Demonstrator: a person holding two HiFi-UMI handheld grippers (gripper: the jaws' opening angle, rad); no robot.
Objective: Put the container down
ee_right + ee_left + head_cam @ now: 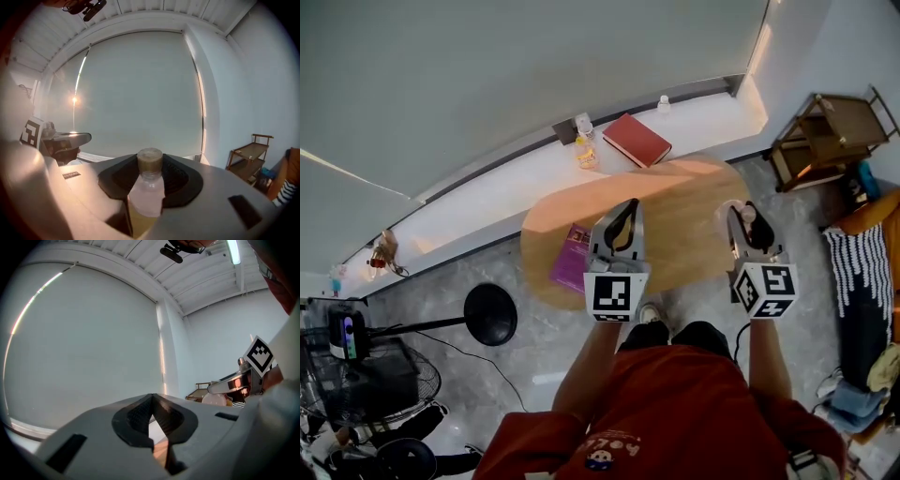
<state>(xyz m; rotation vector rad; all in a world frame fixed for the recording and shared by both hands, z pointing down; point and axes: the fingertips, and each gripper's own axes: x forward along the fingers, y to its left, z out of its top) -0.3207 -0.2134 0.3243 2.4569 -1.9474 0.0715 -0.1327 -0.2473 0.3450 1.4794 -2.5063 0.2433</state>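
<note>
The container is a small translucent bottle point(149, 190) with a tan cork-like cap point(150, 161). It stands upright between the dark pads of my right gripper point(150, 176), which is shut on it. In the head view the right gripper point(748, 214) hangs over the right end of the oval wooden table point(675, 202), and the bottle shows only as a pale patch point(731, 212) beside the jaws. My left gripper point(626, 208) is held over the table's middle, its jaws closed together with nothing in them point(151, 414).
A purple book point(572, 258) lies on the table's left part. On the white sill behind are a red book point(636, 139) and small bottles point(584, 141). A wooden shelf point(825, 136) stands at the right and a black round stand base point(490, 314) at the left.
</note>
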